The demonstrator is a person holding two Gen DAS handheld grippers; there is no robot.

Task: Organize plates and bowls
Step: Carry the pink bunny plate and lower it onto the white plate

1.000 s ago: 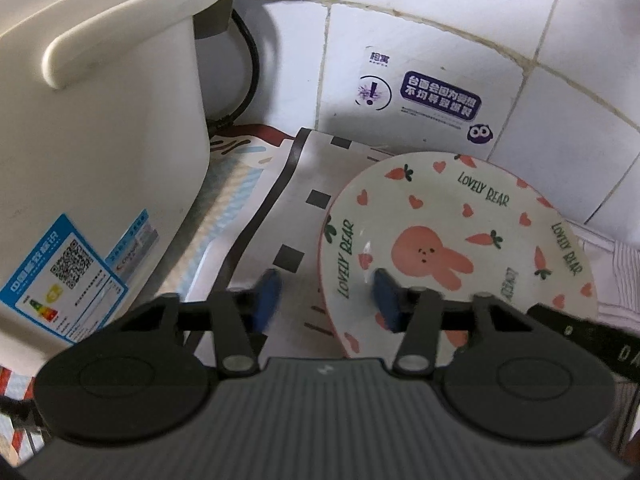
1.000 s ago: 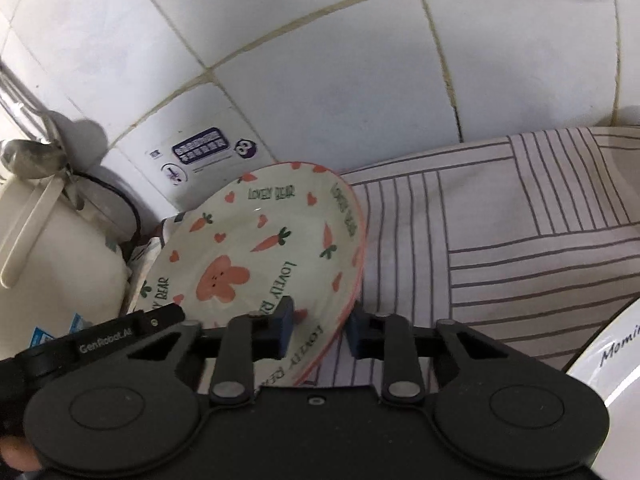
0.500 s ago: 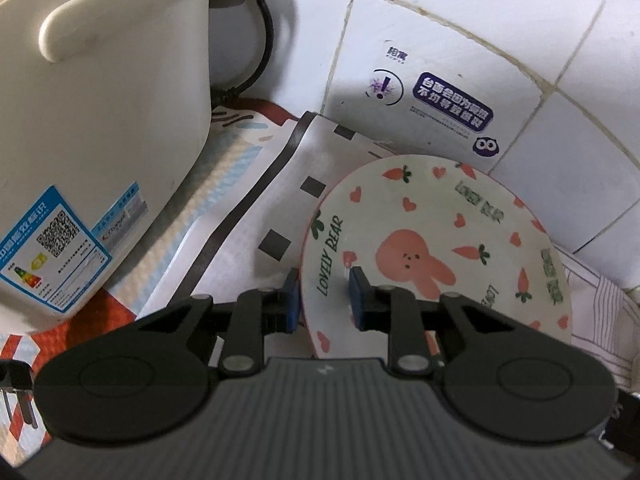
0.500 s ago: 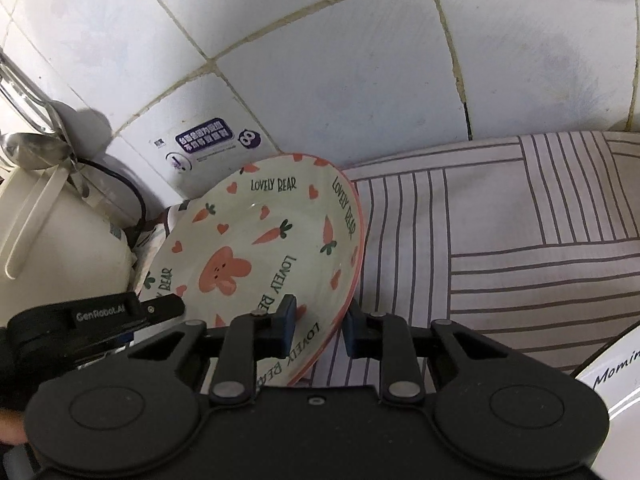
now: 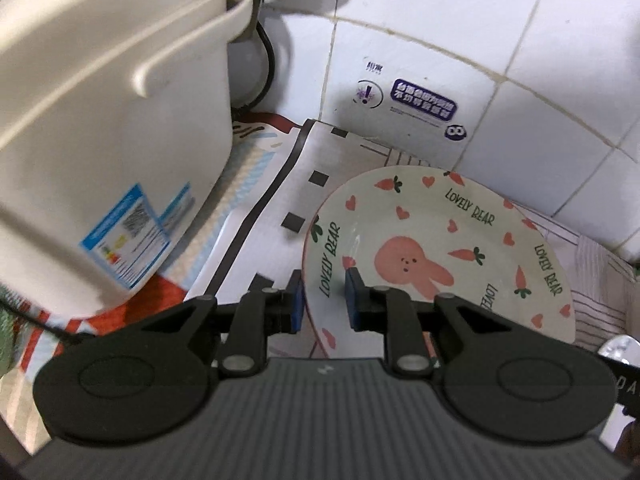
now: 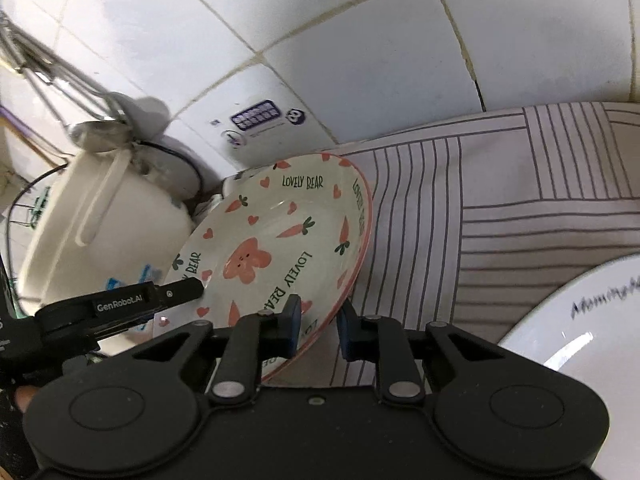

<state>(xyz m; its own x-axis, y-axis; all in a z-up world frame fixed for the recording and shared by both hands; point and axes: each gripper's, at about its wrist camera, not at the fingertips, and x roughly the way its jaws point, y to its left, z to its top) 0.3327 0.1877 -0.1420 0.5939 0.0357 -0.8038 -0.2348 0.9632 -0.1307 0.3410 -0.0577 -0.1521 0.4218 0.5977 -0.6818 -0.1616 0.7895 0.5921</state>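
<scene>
Now | plate (image 5: 436, 240) rim between left gripper (image 5: 323, 300) fingers | tilted

My left gripper (image 5: 323, 299) has a ribbed grey body, matte black linkages with silver pivot screws, and blue pads (image 5: 352, 300). My right gripper (image 6: 318, 330) is all black, blue-padded, and white "GenRobot.AI" lettering marks the left one's side.
</scene>
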